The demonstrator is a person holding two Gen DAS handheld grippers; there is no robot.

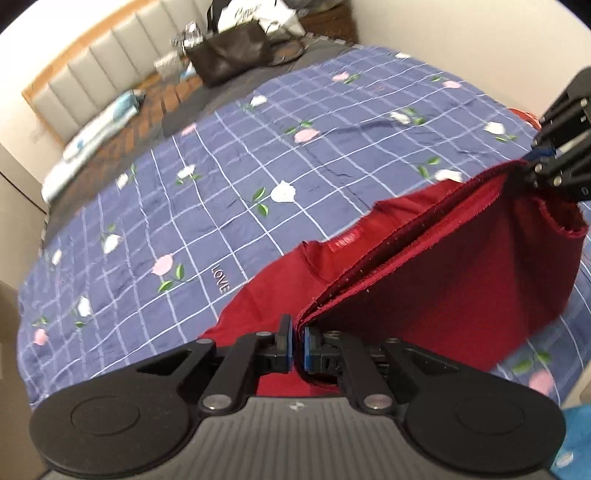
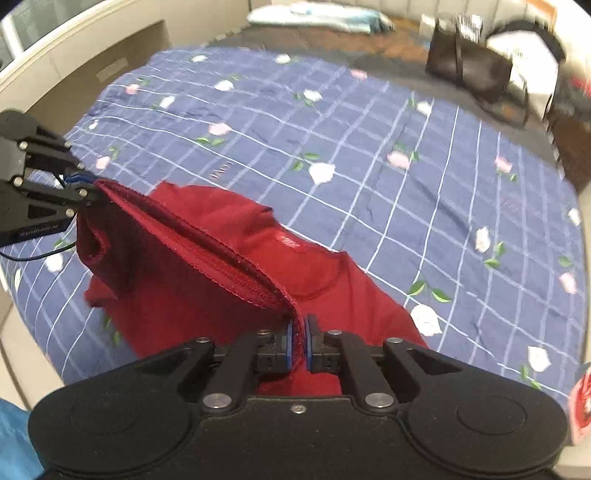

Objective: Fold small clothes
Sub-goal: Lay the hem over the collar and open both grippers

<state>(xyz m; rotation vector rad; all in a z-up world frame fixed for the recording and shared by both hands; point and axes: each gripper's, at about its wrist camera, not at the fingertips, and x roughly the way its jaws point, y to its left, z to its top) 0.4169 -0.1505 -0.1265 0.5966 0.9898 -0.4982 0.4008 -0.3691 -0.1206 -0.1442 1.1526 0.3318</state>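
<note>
Red shirt (image 1: pixel 436 280) being held over the bed (image 1: pixel 229 177), hem stretched left to right.
Left hand-held gripper (image 1: pixel 297 345) and right hand-held gripper (image 2: pixel 298 343) are each pinching a hem corner; the neck end is lying far on the bed. Only the left view is showing the label.

A blue checked bedspread (image 1: pixel 258 155) with flower print covers the bed ahead of me. Beyond it lie a dark brown handbag (image 1: pixel 231 55), a white pillow (image 2: pixel 314 16) and a padded headboard (image 1: pixel 96 70).
</note>
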